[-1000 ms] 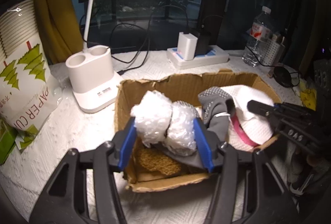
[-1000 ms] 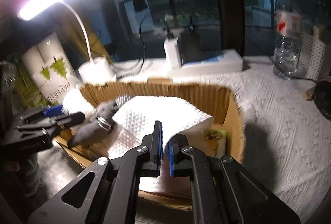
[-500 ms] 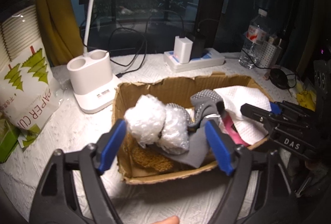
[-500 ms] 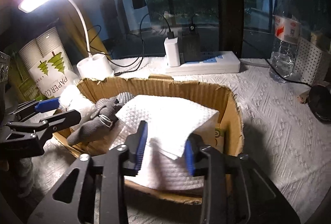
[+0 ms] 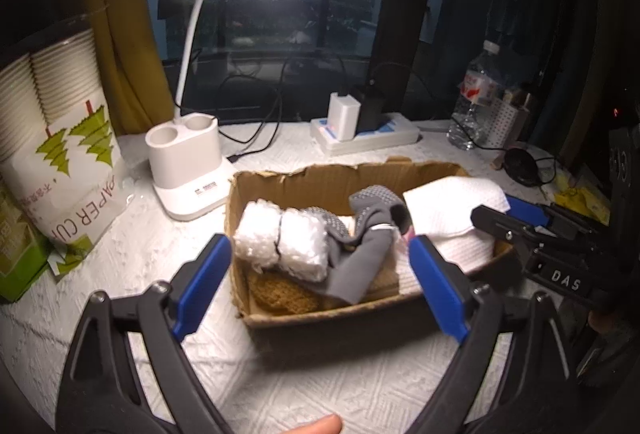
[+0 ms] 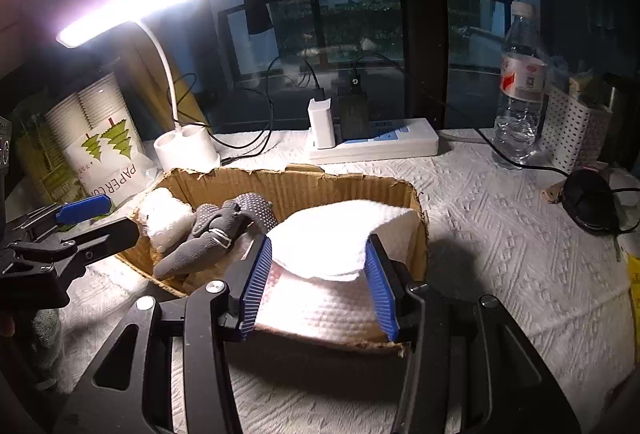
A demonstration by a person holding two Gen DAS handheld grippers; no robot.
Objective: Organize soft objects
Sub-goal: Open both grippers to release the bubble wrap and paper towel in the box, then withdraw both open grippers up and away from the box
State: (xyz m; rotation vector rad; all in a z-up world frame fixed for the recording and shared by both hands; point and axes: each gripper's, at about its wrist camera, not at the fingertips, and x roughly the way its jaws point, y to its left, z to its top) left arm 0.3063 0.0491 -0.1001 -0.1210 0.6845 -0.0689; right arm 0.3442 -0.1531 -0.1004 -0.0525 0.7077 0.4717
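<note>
A cardboard box (image 5: 328, 318) (image 6: 304, 181) sits on the white table cover. In it lie a bubble-wrap roll (image 5: 280, 242) (image 6: 164, 213), a grey dotted sock (image 5: 364, 254) (image 6: 216, 230), a brown knit piece (image 5: 280, 292) and a folded white paper towel (image 5: 452, 209) (image 6: 332, 254). My left gripper (image 5: 320, 278) is open and empty, drawn back over the box's near wall. My right gripper (image 6: 316, 282) is open at the box's near end, its pads either side of the towel's hanging edge without clamping it; it also shows in the left wrist view (image 5: 516, 218).
A white desk lamp (image 5: 188, 169) (image 6: 184, 149) stands behind the box, lit. A paper-cup pack (image 5: 60, 161) (image 6: 100, 145) is at the left. A power strip (image 5: 368, 133) (image 6: 372, 145), a water bottle (image 5: 476, 101) (image 6: 520, 93) and a perforated white holder (image 6: 576, 133) line the back.
My left gripper let go of the bubble-wrap roll, opened wide and drew back and up. My right gripper opened off the paper towel, which now rests in the box.
</note>
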